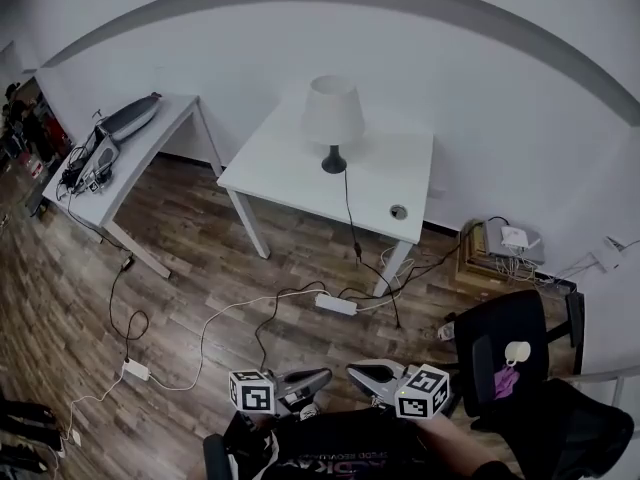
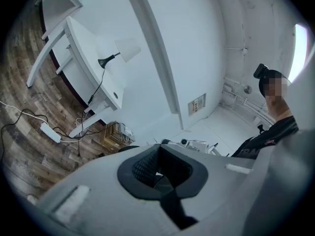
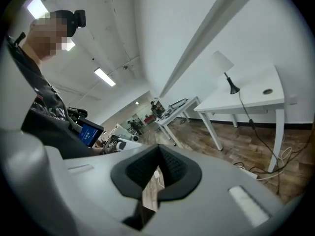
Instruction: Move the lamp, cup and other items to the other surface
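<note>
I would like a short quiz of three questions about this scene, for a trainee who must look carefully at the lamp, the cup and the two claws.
1. True or false: the lamp stands on the white table, and its cord runs over the table's front edge.
2. Where is the cup? A: on the black chair. B: beside the lamp. C: on the floor.
3. In a few words: what do the left claw and the right claw hold?

Key: 1 true; 2 A; 3 nothing, both claws are shut and empty.
</note>
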Demonstrator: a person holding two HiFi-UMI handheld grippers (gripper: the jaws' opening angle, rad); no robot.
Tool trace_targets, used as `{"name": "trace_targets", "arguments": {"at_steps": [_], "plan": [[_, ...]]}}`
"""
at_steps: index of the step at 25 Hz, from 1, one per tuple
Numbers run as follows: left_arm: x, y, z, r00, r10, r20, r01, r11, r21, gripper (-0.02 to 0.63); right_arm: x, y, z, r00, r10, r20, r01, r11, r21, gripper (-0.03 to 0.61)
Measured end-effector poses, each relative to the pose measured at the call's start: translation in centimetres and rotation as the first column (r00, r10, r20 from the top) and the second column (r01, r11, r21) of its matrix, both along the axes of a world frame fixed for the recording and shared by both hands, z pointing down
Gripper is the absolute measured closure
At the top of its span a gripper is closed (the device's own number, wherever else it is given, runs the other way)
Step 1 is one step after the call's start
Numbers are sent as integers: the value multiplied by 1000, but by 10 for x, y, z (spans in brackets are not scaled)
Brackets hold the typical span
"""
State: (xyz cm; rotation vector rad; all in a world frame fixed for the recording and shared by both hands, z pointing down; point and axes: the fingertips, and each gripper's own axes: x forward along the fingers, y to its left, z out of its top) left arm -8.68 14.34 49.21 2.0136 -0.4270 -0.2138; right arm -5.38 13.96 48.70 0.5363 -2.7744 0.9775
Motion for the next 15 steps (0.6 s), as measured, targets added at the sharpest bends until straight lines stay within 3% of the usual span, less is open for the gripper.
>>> {"name": "trace_targets", "arguments": {"at_steps": [7, 15], "plan": [[-28, 11, -3, 1000, 9, -3, -9, 1000, 13, 617, -52, 26, 4, 993, -116, -6, 115, 993, -36, 578], [-51, 19, -1, 999, 42, 11, -42, 999, 10, 617, -70, 28, 6, 999, -27, 41, 29, 998, -59, 577]]}}
